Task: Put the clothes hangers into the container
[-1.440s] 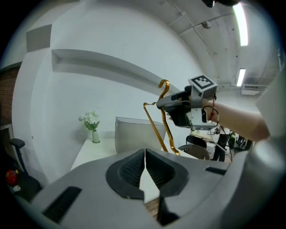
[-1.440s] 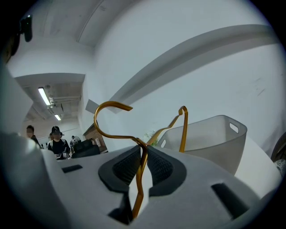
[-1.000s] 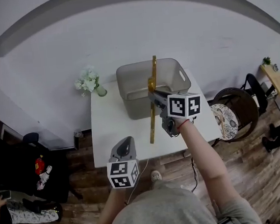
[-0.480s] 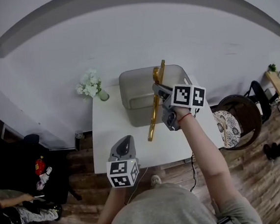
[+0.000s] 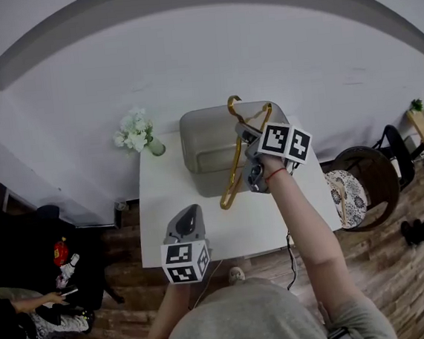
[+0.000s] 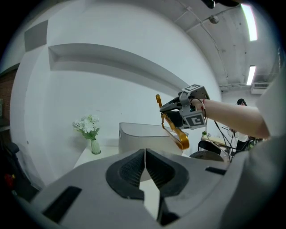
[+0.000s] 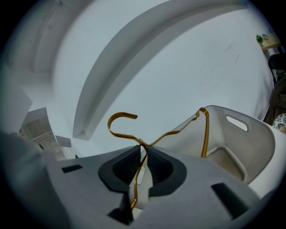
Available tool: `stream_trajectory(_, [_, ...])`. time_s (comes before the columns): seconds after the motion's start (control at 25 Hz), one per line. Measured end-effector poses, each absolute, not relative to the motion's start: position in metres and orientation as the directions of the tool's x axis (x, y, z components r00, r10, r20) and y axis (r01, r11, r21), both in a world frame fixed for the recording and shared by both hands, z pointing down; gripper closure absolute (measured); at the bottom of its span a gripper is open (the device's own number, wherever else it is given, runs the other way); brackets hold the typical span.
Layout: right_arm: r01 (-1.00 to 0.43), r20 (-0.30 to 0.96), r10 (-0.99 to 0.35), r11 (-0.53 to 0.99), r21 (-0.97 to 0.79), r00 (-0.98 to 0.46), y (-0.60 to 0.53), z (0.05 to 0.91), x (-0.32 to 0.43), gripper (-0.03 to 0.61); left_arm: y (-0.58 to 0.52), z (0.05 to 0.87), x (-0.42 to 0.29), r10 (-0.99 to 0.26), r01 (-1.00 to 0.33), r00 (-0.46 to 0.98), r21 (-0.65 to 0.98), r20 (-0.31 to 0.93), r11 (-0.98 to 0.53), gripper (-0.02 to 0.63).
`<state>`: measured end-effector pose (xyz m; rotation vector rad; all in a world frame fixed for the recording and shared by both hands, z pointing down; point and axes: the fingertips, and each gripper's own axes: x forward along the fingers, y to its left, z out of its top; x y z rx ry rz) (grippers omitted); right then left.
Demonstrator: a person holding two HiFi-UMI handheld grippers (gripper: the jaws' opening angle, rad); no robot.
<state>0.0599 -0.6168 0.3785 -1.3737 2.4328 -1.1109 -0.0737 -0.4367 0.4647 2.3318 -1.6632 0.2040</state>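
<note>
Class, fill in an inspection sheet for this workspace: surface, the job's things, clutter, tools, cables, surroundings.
Surface: white table, carrying the container and a vase.
Job's things: gold hanger in the air by the grey container, not yet inside.
Clutter: vase of white flowers at the table's far left corner.
Tools: right tool shut on the hanger near its hook; left tool shut, empty.
Cables: thin cable hanging below the table's near edge.
Surroundings: white wall, wooden floor, round chair, seated person.

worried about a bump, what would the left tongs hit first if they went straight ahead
Likely the bin, dead ahead of the left tongs, though depth is unclear. The hanger sits right of that line.
</note>
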Motion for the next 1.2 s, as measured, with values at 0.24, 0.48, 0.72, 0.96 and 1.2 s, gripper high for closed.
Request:
stream_trajectory(0.24, [-0.69,0.249,-0.782,0.293,-0.662,-0.571,-0.63,0.388,0.066,0.526,-0.443,0.463,-0.07,-0.909,-0.948,0.317,0.125,0.269,-0.294,0.601])
stream_trajectory(0.48, [-0.69,0.271,-0.768,0.286,-0.665,-0.58,-0.641,0.398,0.067,0.515,-0.449,0.464,-0.069,-0.911,-0.952,0.305,0.12,0.277,-0.282,0.601])
stream_trajectory(0.72, [-0.684,0.285,-0.757,0.277,-0.675,-0.588,-0.649,0.408,0.066,0.499,-0.454,0.467,-0.067,-0.908,-0.952,0.305,0.123,0.288,-0.281,0.601])
stream_trajectory(0.96, [-0.687,0.297,-0.753,0.269,-0.676,-0.587,-0.652,0.415,0.066,0.481,-0.459,0.47,-0.067,-0.906,-0.952,0.305,0.127,0.293,-0.279,0.601])
stream_trajectory(1.2, [-0.685,0.299,-0.744,0.28,-0.672,-0.597,-0.651,0.418,0.067,0.41,-0.458,0.473,-0.066,-0.906,-0.952,0.304,0.131,0.294,-0.277,0.601])
